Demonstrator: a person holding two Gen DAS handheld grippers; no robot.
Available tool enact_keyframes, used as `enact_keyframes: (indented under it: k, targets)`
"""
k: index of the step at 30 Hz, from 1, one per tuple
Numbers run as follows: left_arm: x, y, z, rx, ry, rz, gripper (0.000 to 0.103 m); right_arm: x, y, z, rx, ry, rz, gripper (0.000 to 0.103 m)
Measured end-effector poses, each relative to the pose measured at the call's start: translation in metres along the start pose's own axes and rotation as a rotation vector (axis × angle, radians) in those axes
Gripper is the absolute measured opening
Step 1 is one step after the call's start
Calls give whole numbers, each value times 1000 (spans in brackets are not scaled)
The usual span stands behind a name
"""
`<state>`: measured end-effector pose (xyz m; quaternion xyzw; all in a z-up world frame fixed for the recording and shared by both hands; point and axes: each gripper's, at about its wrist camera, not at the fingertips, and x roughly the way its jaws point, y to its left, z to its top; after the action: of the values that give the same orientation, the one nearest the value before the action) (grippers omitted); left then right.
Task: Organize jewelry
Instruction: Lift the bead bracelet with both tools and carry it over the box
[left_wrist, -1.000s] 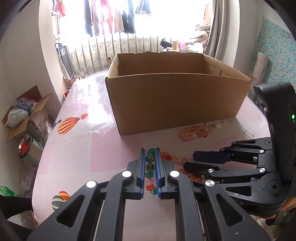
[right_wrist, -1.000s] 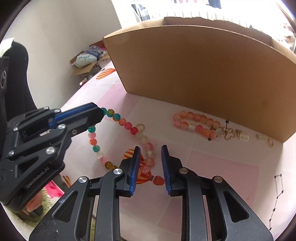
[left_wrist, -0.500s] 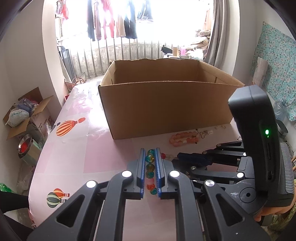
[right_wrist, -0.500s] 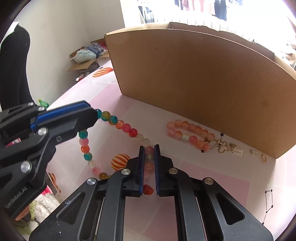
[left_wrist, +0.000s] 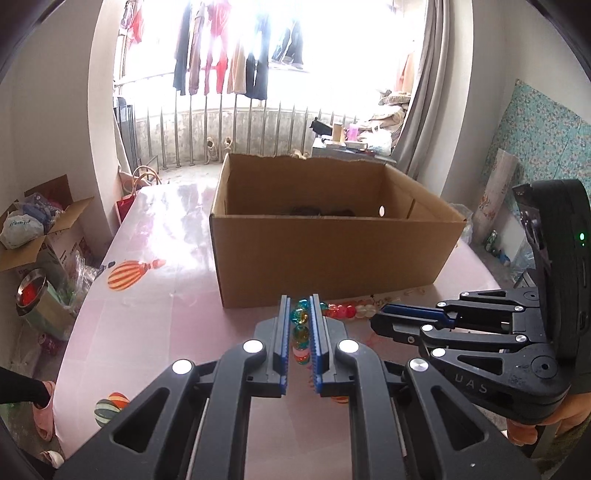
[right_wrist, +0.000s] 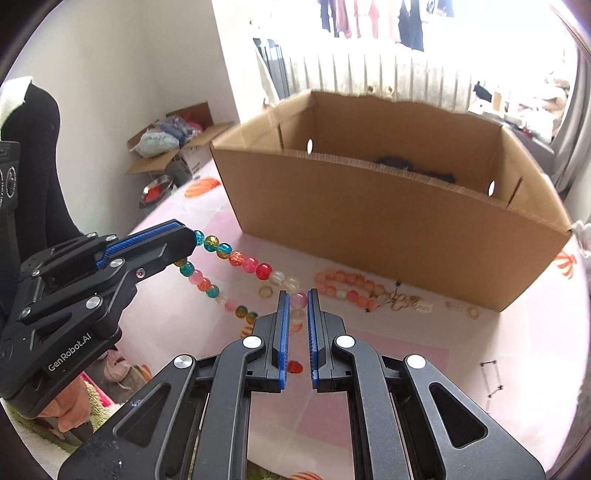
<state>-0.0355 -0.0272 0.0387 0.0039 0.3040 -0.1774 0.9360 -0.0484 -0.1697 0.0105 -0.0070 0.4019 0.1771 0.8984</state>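
Note:
A multicoloured bead necklace (right_wrist: 243, 263) hangs stretched between both grippers above the pink table. My left gripper (left_wrist: 299, 314) is shut on its teal and amber beads (left_wrist: 300, 332); it also shows in the right wrist view (right_wrist: 192, 240). My right gripper (right_wrist: 296, 299) is shut on pale pink beads (right_wrist: 297, 301); it shows in the left wrist view (left_wrist: 380, 319). An open cardboard box (left_wrist: 332, 251) stands just behind, with something dark inside (right_wrist: 413, 168). A peach bead bracelet with a charm (right_wrist: 351, 286) lies on the table in front of the box.
Small rings and clasps (right_wrist: 461, 308) lie by the box's front right corner. A thin chain piece (right_wrist: 493, 376) lies at the right. The table (left_wrist: 155, 314) has balloon prints. A floor box with bags (left_wrist: 33, 229) and a metal bowl (left_wrist: 31, 295) sit left.
Both grippers have risen with the necklace, so the box's inside now shows. The right gripper closed on the pale beads a second ago and has stayed shut.

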Motion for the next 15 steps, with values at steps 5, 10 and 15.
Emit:
enact_keyframes:
  k: [5,10,15]
  targets:
    - [-22,-3,33,16,-96,-60,9,-36,0,18,-8,-95,-26,7]
    - [-35,-5,77,31,-176,-125,9,-62,-7,49,-54,-186,-44,7]
    - [-36,0,128,38,-192,-240,10,-73,-25,95,-82,-257,-40,7]
